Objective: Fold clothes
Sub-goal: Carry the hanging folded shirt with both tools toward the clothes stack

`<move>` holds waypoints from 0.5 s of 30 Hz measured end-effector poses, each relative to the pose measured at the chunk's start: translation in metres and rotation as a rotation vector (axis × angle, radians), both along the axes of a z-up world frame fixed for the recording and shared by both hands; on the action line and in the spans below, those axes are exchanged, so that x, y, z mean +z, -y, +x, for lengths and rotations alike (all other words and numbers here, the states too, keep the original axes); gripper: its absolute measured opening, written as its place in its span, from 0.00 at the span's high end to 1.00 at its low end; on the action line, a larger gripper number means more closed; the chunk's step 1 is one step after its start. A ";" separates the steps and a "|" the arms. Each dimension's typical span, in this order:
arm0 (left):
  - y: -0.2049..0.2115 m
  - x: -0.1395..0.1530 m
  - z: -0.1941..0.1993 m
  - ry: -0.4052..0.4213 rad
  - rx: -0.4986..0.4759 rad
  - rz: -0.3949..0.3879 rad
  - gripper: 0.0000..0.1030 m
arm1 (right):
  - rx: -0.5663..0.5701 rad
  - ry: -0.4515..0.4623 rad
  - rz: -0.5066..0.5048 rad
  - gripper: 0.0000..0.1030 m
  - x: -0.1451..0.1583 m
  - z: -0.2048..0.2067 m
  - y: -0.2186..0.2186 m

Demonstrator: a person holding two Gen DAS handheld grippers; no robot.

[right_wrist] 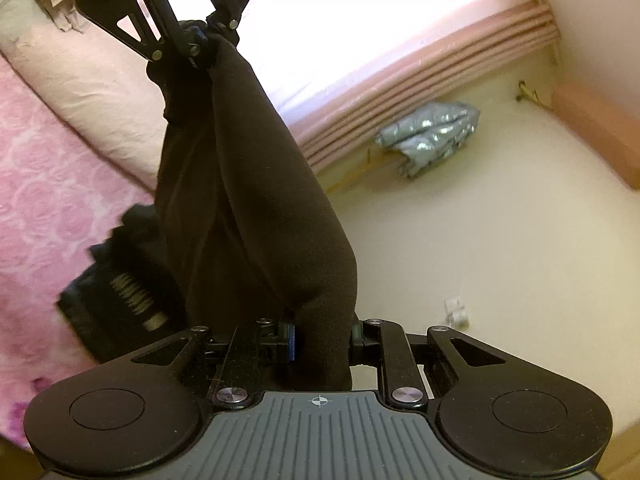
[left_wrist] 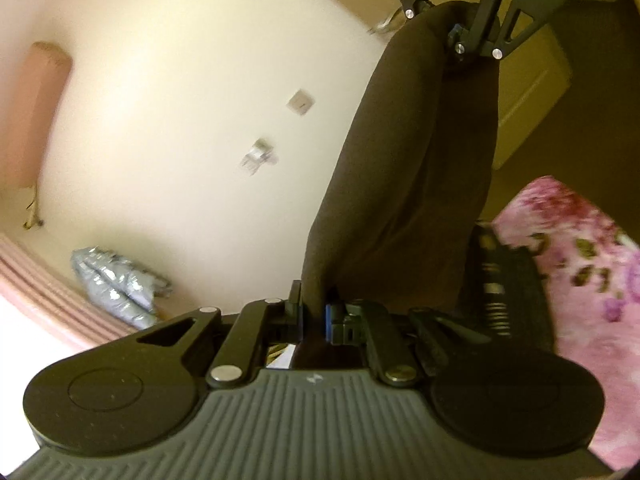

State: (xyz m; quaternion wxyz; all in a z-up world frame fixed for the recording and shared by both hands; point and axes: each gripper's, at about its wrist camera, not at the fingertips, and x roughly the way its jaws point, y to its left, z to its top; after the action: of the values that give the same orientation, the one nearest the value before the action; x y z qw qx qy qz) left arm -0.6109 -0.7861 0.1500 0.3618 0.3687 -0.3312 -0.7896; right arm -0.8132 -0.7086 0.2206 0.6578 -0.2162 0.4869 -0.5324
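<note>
Both my left gripper and right gripper have jaws pinching a dark brown fleecy garment stretched mid-air above the pink floral bed, so no neat fold showing.

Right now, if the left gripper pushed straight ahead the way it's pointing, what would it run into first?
Likely the dark garment it is clamped on, which stretches straight ahead from the left gripper to the right gripper. Depth is hard to judge.
</note>
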 end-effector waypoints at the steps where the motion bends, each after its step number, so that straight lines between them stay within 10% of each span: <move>1: 0.013 0.000 -0.005 -0.002 0.023 -0.002 0.92 | 0.017 0.005 -0.006 0.82 0.000 -0.008 0.016; 11: 0.146 -0.018 -0.063 0.015 0.301 -0.007 0.92 | 0.264 0.027 -0.043 0.82 -0.017 -0.085 0.183; 15: 0.152 -0.065 -0.080 0.028 0.362 0.011 0.92 | 0.347 0.013 0.007 0.81 -0.080 -0.106 0.179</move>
State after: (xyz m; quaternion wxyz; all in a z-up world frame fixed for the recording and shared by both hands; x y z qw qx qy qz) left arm -0.6911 -0.9379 0.0854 0.4914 0.4355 -0.2601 -0.7080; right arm -0.9193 -0.8878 0.1403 0.7436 -0.2911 0.4401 -0.4106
